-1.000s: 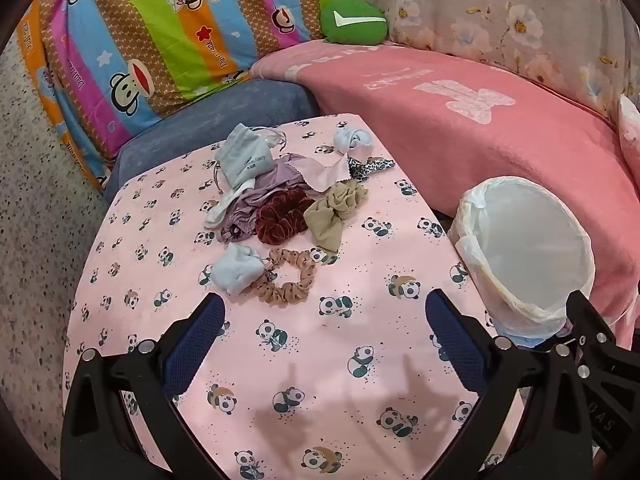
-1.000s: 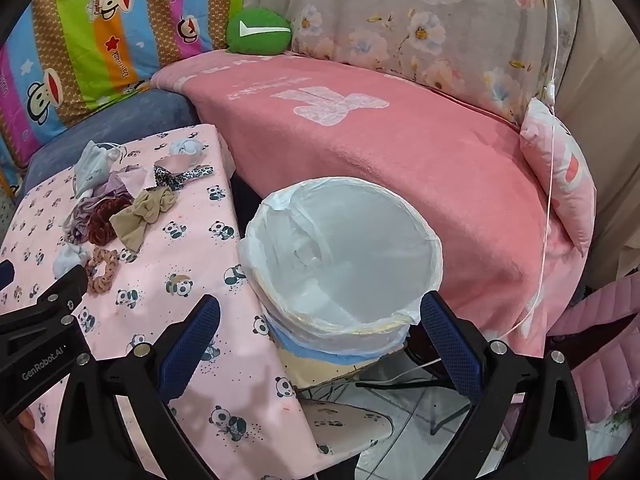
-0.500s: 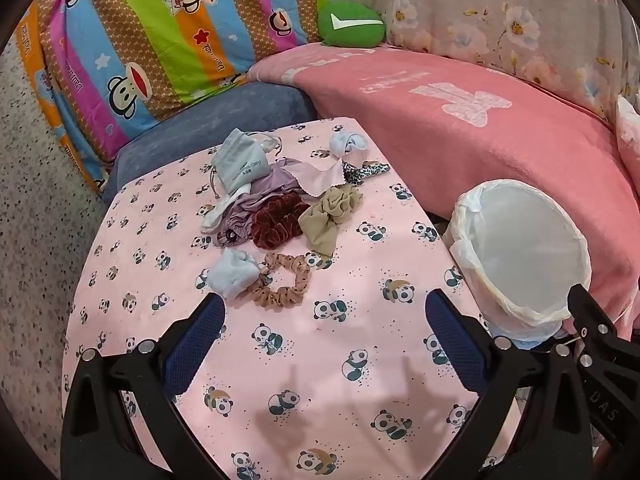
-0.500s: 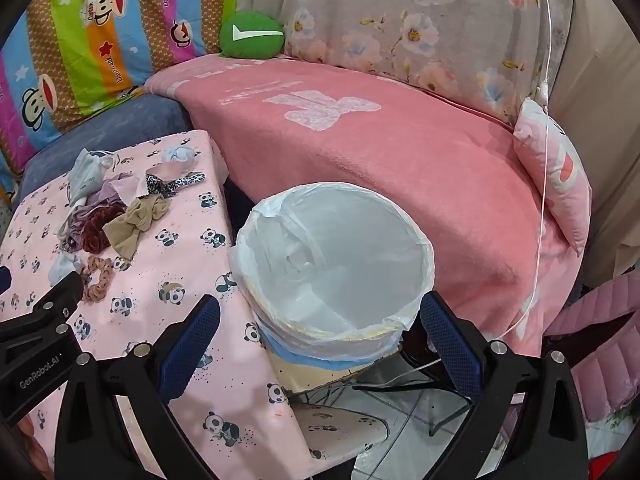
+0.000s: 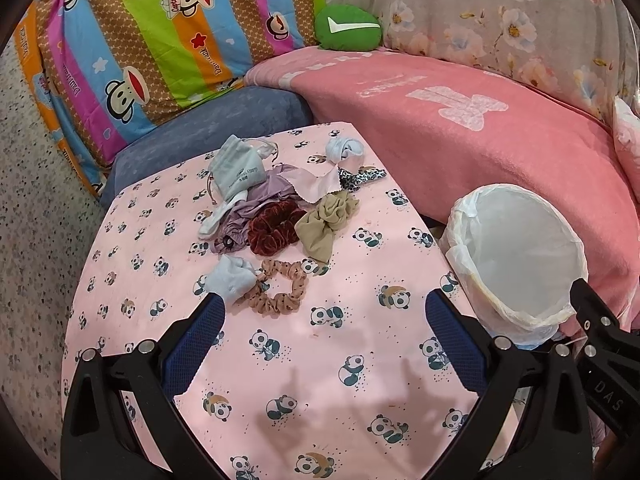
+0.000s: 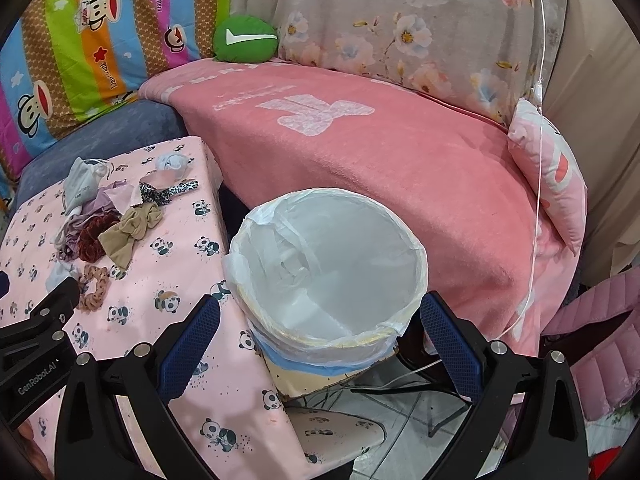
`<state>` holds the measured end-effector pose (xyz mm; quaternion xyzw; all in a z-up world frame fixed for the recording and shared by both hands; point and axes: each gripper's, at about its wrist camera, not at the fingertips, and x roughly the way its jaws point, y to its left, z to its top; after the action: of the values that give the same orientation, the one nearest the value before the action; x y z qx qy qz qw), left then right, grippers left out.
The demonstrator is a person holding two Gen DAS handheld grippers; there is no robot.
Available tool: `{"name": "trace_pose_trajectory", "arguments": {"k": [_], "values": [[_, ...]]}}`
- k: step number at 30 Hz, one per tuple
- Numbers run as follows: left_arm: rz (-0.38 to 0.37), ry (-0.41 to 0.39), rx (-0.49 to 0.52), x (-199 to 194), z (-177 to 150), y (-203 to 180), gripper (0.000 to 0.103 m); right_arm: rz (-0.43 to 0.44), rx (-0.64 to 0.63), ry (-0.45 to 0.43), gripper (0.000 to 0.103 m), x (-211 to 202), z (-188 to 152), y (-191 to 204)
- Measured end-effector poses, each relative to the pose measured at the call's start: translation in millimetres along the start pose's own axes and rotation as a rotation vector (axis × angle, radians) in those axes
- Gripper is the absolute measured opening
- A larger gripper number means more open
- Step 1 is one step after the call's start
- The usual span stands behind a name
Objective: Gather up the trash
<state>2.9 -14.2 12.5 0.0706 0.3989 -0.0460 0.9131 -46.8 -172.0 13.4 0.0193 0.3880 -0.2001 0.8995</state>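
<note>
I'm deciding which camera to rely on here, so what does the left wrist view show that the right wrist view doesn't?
Only the left wrist view shows the table's left edge and the speckled floor beyond it. Only the right wrist view shows the bin's base, the pink pillow, the hanging white cord and the tiled floor. Both show the scrunchie pile, the white-lined bin, the green cushion and the pink blanket.

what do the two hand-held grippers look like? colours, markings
Both match: the left hand-held gripper and right hand-held gripper have black angular frames with silver screws, and two fingers faced with blue textured pads. White "GenRobot.AI" lettering shows on the left unit's body in the right wrist view; "DAS" shows on the right's. No cables or sleeves visible.
</note>
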Motion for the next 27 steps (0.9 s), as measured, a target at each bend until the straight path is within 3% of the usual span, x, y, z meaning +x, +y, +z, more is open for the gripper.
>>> {"name": "trace_pose_trajectory", "arguments": {"k": [27], "values": [[0.001, -0.005, 0.000, 0.3, 3.4, 0.6, 0.096, 0.003, -0.001, -0.002, 0.098, 0.0, 1.3, 3.6]]}}
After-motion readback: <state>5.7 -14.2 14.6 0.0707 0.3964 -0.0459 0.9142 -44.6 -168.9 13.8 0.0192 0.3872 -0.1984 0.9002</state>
